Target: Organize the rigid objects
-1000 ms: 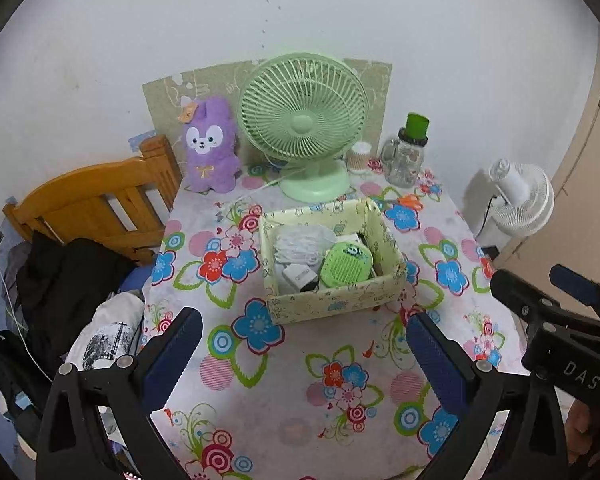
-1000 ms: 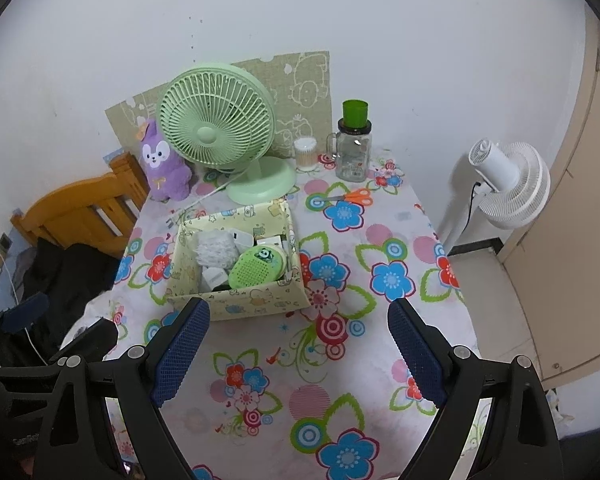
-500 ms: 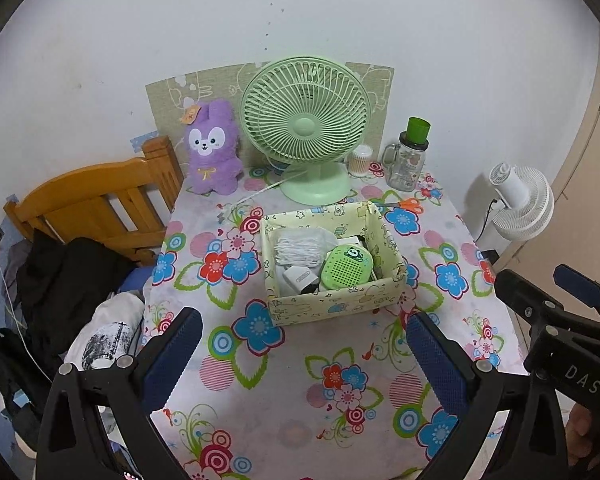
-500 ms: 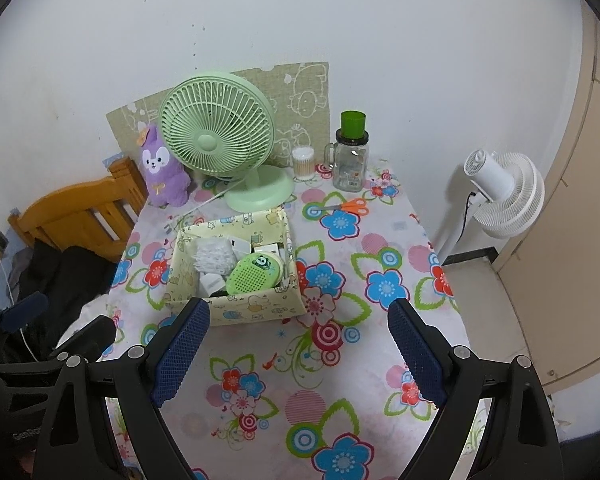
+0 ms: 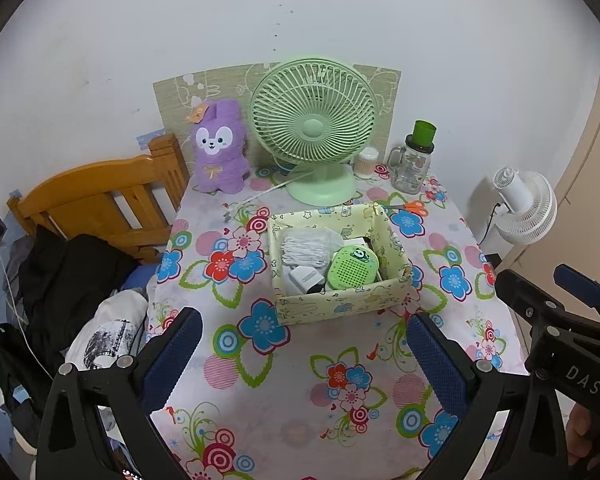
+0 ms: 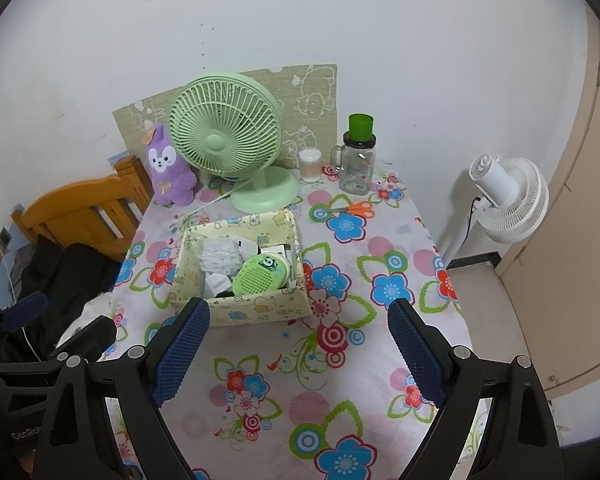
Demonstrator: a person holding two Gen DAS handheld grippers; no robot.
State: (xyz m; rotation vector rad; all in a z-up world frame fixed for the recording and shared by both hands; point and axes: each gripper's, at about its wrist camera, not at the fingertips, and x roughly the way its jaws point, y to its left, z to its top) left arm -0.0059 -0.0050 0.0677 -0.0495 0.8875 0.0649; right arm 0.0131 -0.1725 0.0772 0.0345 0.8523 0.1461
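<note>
A yellow patterned box (image 5: 340,306) (image 6: 242,314) sits mid-table on the flowered tablecloth (image 5: 260,380). Inside lie a round green perforated gadget (image 5: 354,268) (image 6: 262,274), a white cable bundle (image 5: 304,246) and a white charger (image 5: 306,280). Orange-handled scissors (image 5: 414,208) (image 6: 350,209) lie behind the box to the right. My left gripper (image 5: 300,340) hangs open above the table's near part, short of the box, with nothing between its fingers. My right gripper (image 6: 298,320) is open too, just in front of the box, and holds nothing.
At the back stand a green desk fan (image 5: 314,128), a purple plush (image 5: 220,148), a swab pot (image 5: 368,162) and a green-lidded glass jar (image 5: 414,160). A wooden chair (image 5: 100,208) with dark clothes is left; a white floor fan (image 6: 504,196) right.
Both grippers have drawn back and up from the table, so the box and fan look smaller. Both stay open and nothing on the table has moved.
</note>
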